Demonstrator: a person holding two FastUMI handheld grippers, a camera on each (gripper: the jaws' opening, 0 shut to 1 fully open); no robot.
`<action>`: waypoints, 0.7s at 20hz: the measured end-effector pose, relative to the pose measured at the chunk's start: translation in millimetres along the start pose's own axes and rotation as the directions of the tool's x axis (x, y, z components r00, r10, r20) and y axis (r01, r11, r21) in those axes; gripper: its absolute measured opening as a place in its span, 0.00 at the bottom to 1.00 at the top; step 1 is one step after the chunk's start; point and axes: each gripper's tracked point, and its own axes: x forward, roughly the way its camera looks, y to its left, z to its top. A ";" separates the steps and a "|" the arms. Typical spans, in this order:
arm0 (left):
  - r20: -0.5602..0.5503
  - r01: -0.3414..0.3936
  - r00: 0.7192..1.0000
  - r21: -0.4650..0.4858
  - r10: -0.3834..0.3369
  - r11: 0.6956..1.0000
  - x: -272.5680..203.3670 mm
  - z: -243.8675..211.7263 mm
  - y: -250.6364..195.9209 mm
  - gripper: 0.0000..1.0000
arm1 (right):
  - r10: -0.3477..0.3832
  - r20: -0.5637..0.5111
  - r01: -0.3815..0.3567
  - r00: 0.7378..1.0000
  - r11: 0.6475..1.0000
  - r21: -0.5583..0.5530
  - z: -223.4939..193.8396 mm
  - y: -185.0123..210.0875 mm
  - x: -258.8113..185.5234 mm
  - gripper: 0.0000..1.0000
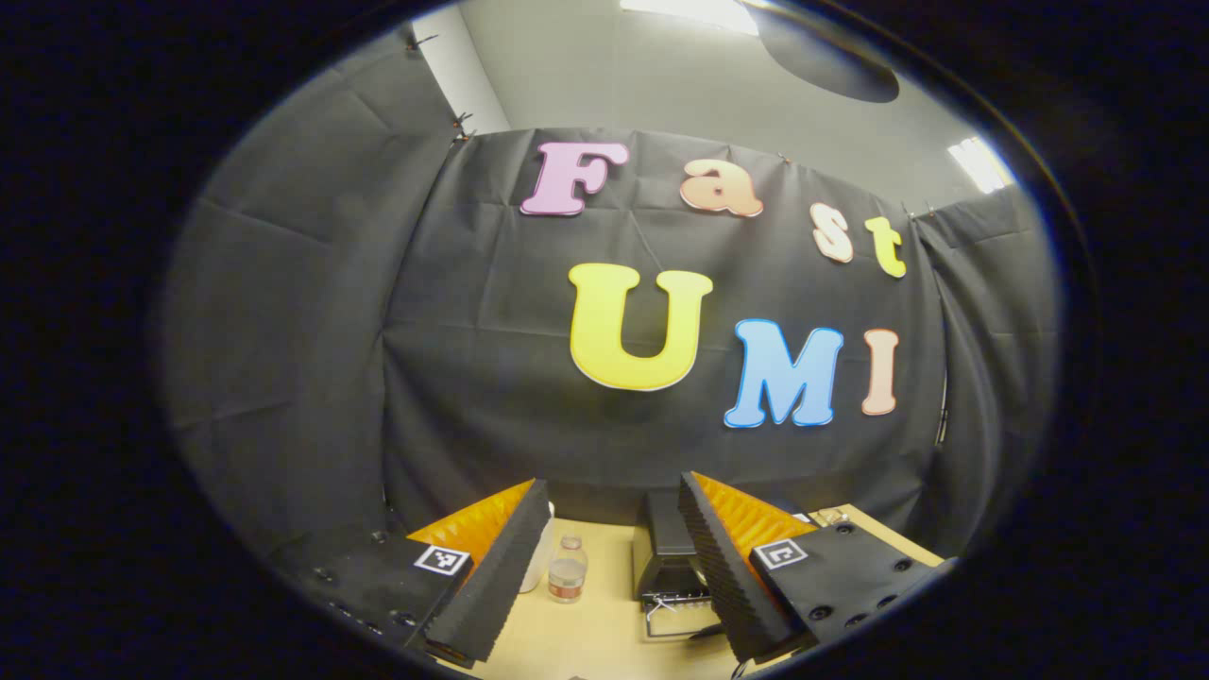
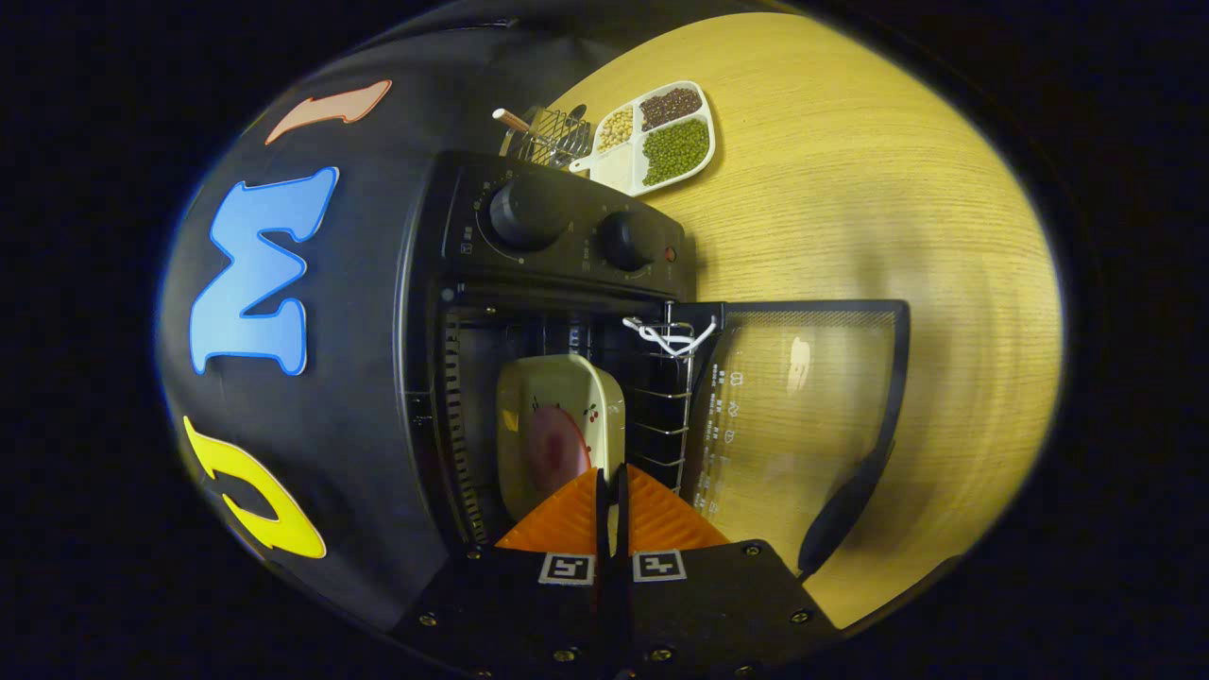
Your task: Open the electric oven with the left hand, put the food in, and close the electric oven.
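Observation:
In the right gripper view the black electric oven (image 2: 557, 227) stands with its glass door (image 2: 803, 397) swung fully open. A cream dish (image 2: 557, 397) holding a round pinkish piece of food (image 2: 553, 449) sits inside the cavity on the wire rack (image 2: 661, 406). My right gripper (image 2: 609, 482) is at the oven mouth, its fingers closed on the dish's near rim. In the left gripper view my left gripper (image 1: 613, 484) is held high and open with nothing between its fingers, aimed at the booth wall. The oven (image 1: 669, 538) shows small below, between its fingers.
A white divided tray of beans (image 2: 661, 132) and a wire utensil holder (image 2: 548, 132) lie beyond the oven on the wooden table (image 2: 850, 189). A white cord (image 2: 666, 335) is tied to the rack's front. A small bottle (image 1: 568, 569) stands left of the oven.

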 end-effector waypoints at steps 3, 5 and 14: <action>-0.016 -0.028 0.999 -0.003 0.028 1.000 0.6 -5.0 16.2 0.99 | 0.015 0.015 -0.015 1.000 1.000 0.009 -6.8 5.7 23.3 0.01; -0.025 -0.044 0.999 -0.006 0.044 0.999 0.5 -6.7 23.9 0.99 | 0.042 0.032 -0.042 0.999 0.999 0.013 -10.7 9.9 35.5 0.02; -0.025 -0.007 1.000 0.009 0.008 1.000 10.9 -9.7 -0.9 0.99 | 0.114 -0.025 -0.115 0.993 0.992 -0.052 -8.8 23.4 33.7 0.26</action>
